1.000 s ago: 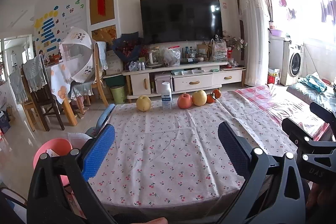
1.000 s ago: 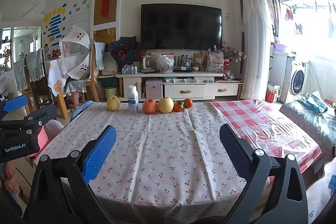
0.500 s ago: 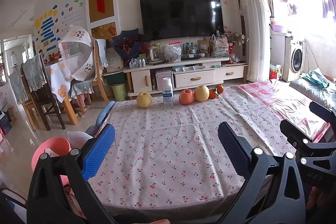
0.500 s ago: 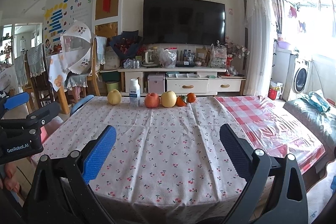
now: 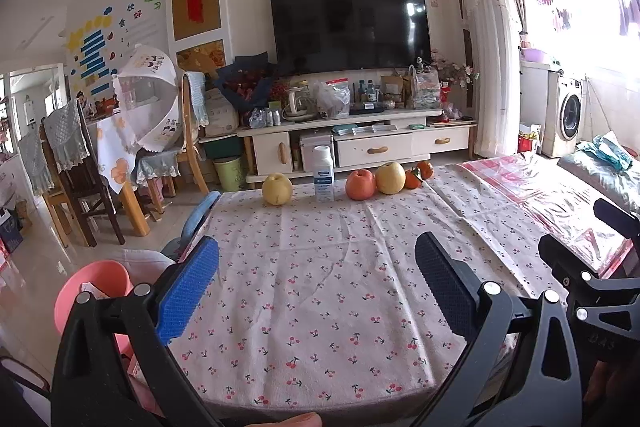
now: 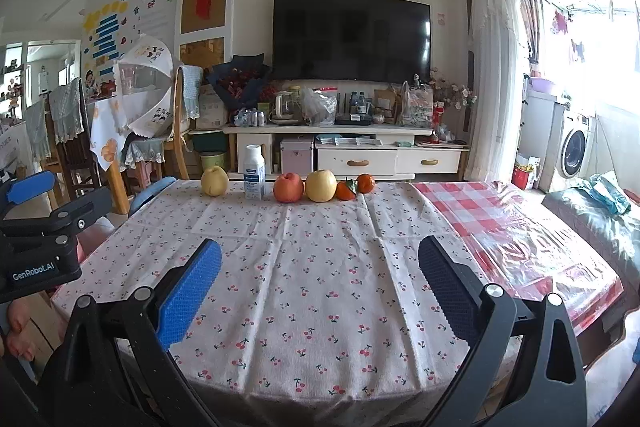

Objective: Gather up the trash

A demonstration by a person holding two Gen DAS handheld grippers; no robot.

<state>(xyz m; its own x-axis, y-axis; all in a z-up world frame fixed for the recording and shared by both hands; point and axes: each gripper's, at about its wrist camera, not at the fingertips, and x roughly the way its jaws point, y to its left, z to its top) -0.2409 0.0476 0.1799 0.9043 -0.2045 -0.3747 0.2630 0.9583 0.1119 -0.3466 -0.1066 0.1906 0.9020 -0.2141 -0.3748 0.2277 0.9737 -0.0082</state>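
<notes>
Currently, at the near left, a pink bin (image 5: 90, 281) with paper scraps inside stands on the floor beside the tabletop (image 5: 320, 291). Both the left gripper (image 5: 316, 287) and the right gripper (image 6: 320, 283) hover over the near edge, jaws spread, holding nothing. Along the far edge sit a pear (image 6: 214, 181), a white bottle (image 6: 254, 173), an apple (image 6: 288, 187) and oranges (image 6: 355, 187). No loose trash shows on the cloth, so a grab could wrongly take fruit. The upright bottle, if trash, looks easy to tip.

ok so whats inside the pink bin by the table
The pink bin shows a bit of white paper or packaging near its rim. The left gripper, open, covers its lower part, so anything deeper is hidden.
</notes>
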